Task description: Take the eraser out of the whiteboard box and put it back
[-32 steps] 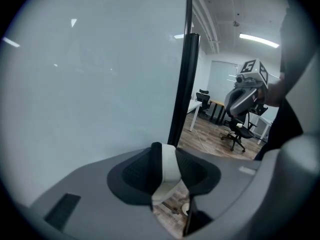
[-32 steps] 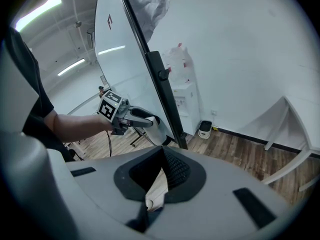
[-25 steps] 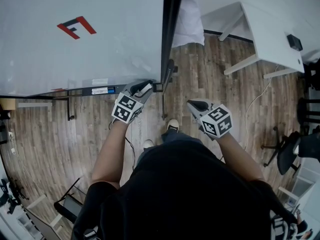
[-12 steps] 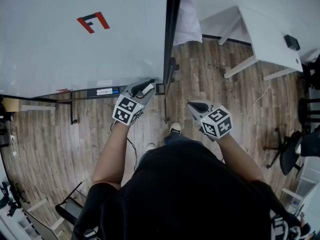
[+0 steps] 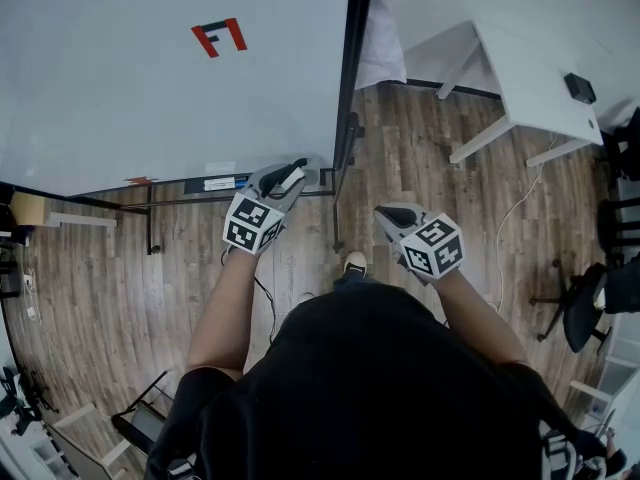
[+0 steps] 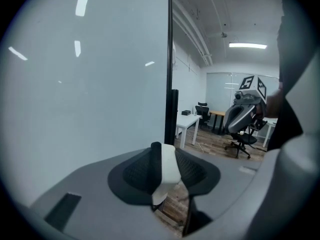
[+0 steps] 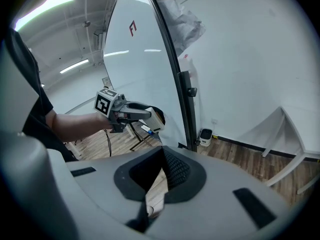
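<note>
The left hand-held gripper (image 5: 287, 177) is clenched on the eraser (image 6: 169, 170), close before the whiteboard (image 5: 150, 88) and just above its box (image 5: 215, 182). The right hand-held gripper (image 5: 398, 214) is closed and empty. The grip looks narrow, so a knock against the black frame (image 5: 352, 68) could twist the eraser loose. There is free room to the right.

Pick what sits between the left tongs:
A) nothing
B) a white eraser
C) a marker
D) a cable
B: the left gripper view shows the white eraser clamped between the dark pads of the left tongs.
</note>
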A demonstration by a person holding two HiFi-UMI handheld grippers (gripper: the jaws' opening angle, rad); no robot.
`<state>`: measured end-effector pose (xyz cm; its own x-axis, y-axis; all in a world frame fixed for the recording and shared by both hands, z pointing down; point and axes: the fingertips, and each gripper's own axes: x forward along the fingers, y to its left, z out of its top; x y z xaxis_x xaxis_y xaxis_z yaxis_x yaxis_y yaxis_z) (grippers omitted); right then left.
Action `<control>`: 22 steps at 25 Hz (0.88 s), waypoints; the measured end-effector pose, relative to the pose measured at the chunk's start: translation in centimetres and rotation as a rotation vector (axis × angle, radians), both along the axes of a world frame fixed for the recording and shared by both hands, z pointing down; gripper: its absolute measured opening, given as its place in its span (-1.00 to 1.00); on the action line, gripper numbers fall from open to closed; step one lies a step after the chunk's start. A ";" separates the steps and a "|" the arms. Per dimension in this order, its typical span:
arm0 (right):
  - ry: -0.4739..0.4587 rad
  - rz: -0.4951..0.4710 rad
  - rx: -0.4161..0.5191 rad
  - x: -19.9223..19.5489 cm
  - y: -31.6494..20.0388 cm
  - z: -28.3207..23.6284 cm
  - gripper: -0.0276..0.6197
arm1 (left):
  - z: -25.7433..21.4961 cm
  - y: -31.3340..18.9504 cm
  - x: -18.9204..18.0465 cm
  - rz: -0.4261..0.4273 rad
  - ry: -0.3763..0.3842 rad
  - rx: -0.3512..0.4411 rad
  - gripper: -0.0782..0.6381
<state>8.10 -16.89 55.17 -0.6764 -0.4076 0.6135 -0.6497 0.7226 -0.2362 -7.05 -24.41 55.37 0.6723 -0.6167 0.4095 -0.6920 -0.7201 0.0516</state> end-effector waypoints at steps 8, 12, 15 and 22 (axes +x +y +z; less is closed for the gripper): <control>0.001 0.013 0.031 -0.5 1.0 -1.4 -0.93 | -1.3 2.1 -2.2 -0.017 -0.002 0.019 -0.35; -0.001 0.022 0.052 -0.9 1.3 -2.3 -0.92 | -1.6 3.3 -3.5 -0.030 -0.005 0.018 -0.35; -0.001 0.027 0.065 -1.2 1.5 -2.8 -0.92 | -1.9 4.2 -4.4 -0.035 -0.004 0.024 -0.35; -0.005 0.045 0.077 -1.8 2.6 -3.4 -0.93 | -2.4 5.8 -6.3 -0.044 -0.003 0.032 -0.35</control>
